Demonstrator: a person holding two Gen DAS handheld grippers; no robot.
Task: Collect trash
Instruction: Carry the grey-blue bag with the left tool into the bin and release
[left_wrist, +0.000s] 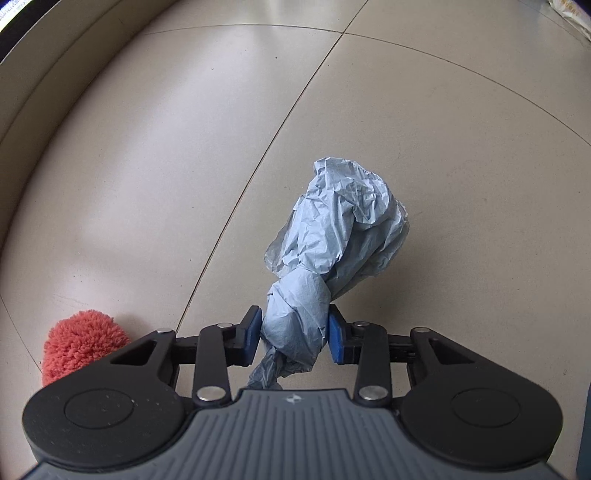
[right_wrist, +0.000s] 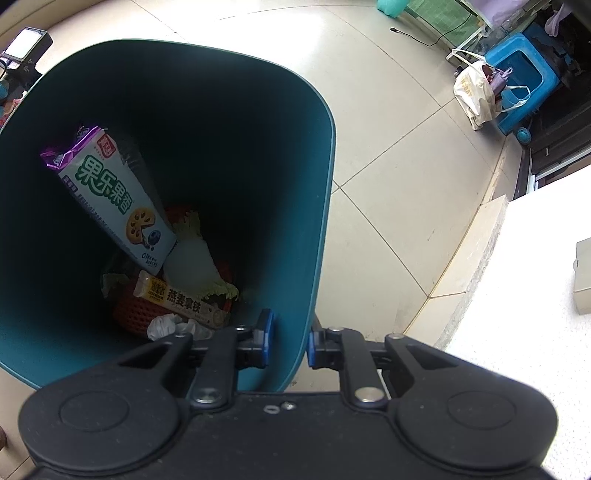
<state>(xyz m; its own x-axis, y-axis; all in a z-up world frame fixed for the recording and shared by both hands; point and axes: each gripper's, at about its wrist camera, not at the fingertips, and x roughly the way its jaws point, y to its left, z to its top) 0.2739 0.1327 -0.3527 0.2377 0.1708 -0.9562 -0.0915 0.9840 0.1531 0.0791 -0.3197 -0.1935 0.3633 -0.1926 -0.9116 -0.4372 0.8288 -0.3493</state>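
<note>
Left tongs (left_wrist: 293, 334): closed on the twisted neck of a crumpled blue plastic bag (left_wrist: 340, 229), one blue pad on each side of it.
Blue bag: centre of the left wrist view; its puffed end reaches toward the upper middle over the beige tiled floor (left_wrist: 147, 166), and a thin tail hangs below the pads.
Nearby, left view: a fluffy coral-red thing (left_wrist: 79, 341) sits at the lower left, partly hidden behind the tongs' body. Whether it touches the tongs cannot be told.
Far edge, left view: a pale skirting strip (left_wrist: 55, 74) curves along the upper left.
Right tongs (right_wrist: 290, 341): narrow, clamped on the wall of a teal trash bin (right_wrist: 317, 166), one pad inside and one outside.
Bin contents: a white and purple biscuit packet (right_wrist: 114, 199) leans against the left inner wall; below it lie a beige oat-latte box (right_wrist: 181, 301), a cabbage leaf (right_wrist: 195, 266), red foam net (right_wrist: 133, 312) and crumpled white paper (right_wrist: 166, 325).
Around the bin: a cream tote bag (right_wrist: 474, 94) leans on a blue plastic stool (right_wrist: 524, 79) at upper right; a black cable (right_wrist: 417, 37) lies on the tiles.
Lower right, right view: an overexposed white surface (right_wrist: 517, 295) bearing a small beige box (right_wrist: 583, 280).
</note>
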